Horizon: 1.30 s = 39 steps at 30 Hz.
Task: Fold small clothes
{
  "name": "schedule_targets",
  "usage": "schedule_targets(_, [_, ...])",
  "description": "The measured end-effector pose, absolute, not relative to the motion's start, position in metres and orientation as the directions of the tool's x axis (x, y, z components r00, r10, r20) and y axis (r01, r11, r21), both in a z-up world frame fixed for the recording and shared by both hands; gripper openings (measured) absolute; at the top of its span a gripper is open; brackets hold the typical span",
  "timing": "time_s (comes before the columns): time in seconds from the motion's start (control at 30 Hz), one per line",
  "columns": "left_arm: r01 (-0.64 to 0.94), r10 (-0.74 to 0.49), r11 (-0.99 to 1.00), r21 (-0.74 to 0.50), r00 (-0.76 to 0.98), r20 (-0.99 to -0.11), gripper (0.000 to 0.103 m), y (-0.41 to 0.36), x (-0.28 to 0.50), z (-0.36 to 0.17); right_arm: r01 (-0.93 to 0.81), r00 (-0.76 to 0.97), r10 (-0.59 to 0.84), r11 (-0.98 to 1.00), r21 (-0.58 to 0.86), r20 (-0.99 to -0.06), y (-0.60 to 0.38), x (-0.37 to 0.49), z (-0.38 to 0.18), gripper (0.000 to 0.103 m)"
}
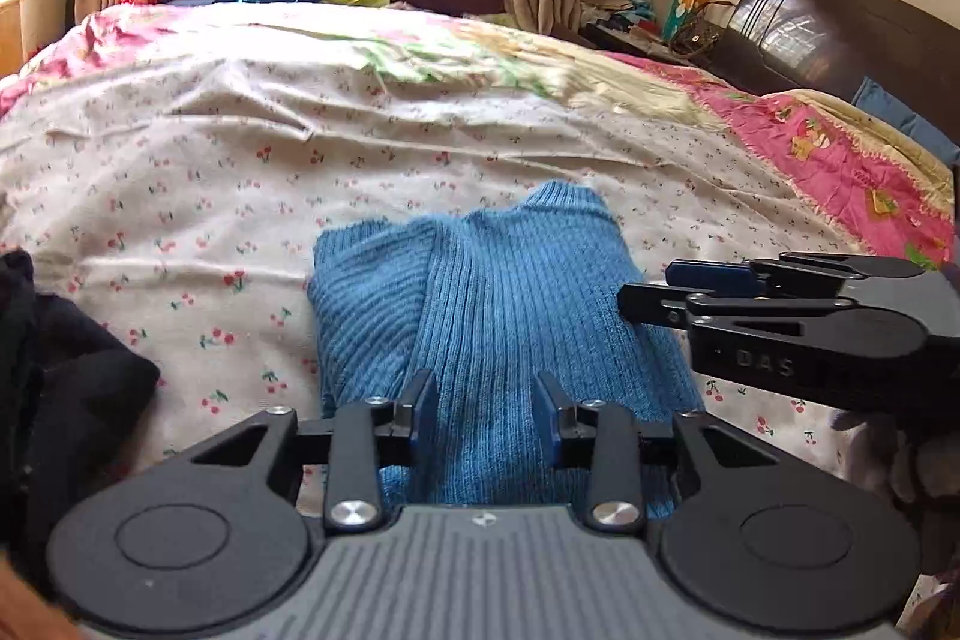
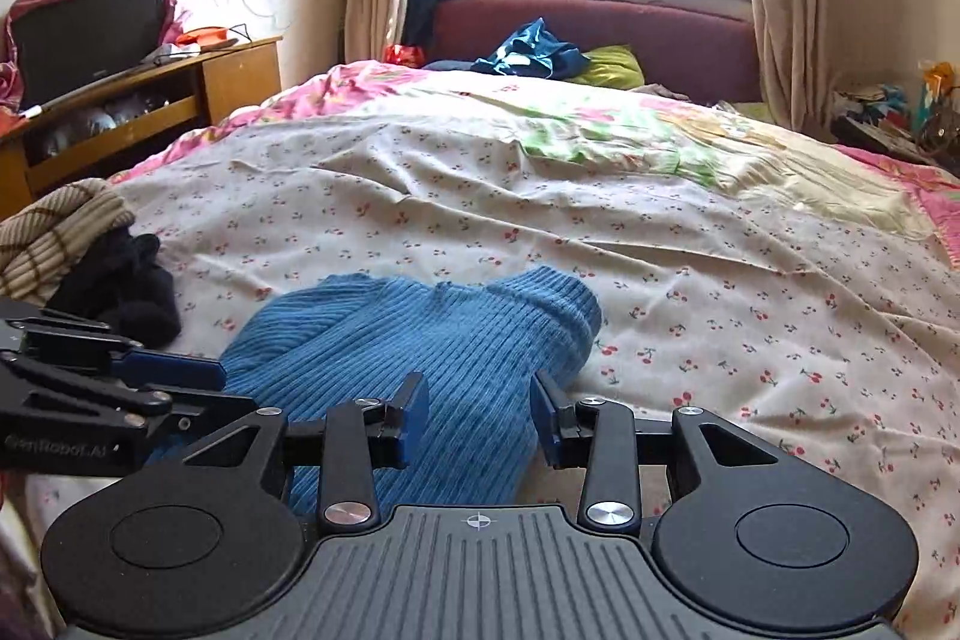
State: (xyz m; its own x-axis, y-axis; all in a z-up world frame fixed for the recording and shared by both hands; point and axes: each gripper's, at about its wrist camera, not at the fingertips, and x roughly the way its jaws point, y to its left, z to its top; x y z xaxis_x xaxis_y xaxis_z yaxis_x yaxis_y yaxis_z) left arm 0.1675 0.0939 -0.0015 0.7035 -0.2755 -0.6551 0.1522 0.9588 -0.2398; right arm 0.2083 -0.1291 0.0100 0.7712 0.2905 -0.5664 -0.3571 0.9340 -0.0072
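To the left of the left gripper sits a pile of dark clothes on the cherry-print sheet; this gripper's jaws are apart with nothing pinched; the blue knit sweater lies just under and ahead of them, already folded into a bundle; further right, the right gripper also has its jaws apart and empty, with the sweater just below and a bit left; the sweater looks soft, floppy and light; I think a thick folded edge is the best place to pinch.
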Motion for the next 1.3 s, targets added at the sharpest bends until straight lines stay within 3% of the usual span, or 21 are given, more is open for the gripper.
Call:
schedule_targets(0.17, [0.156, -0.250, 0.968, -0.198, 0.701, -0.668, 0.049, 0.090, 0.162, -0.012, -0.291, 0.683, 0.273, 0.952, 0.090, -0.678, -0.130, 0.252, -0.029, 0.045])
schedule_targets(0.43, [0.080, -0.181, 0.981, -0.179, 0.722, -0.668, 0.049, 0.087, 0.143, -0.002, -0.267, 0.747, 0.279, 0.957, 0.111, -0.604, -0.146, 0.207, 0.006, 0.049])
schedule_targets(0.6, [0.059, -0.143, 0.988, -0.142, 0.699, -0.701, 0.050, 0.079, 0.137, -0.005, -0.260, 0.682, 0.230, 0.963, 0.064, -0.694, -0.139, 0.193, -0.019, 0.050])
schedule_targets(0.83, [0.031, -0.118, 0.990, -0.135, 0.695, -0.709, 0.050, 0.076, 0.127, -0.001, -0.238, 0.727, 0.233, 0.968, 0.081, -0.646, -0.142, 0.175, 0.005, 0.050])
schedule_targets(0.97, [0.022, -0.110, 0.991, -0.129, 0.680, -0.725, 0.050, 0.073, 0.122, -0.004, -0.232, 0.694, 0.223, 0.969, 0.080, -0.685, -0.144, 0.170, -0.007, 0.050])
schedule_targets(1.3, [0.019, -0.085, 0.995, -0.098, 0.679, -0.729, 0.051, 0.068, 0.117, -0.005, -0.227, 0.711, 0.221, 0.971, 0.079, -0.667, -0.145, 0.156, -0.001, 0.050])
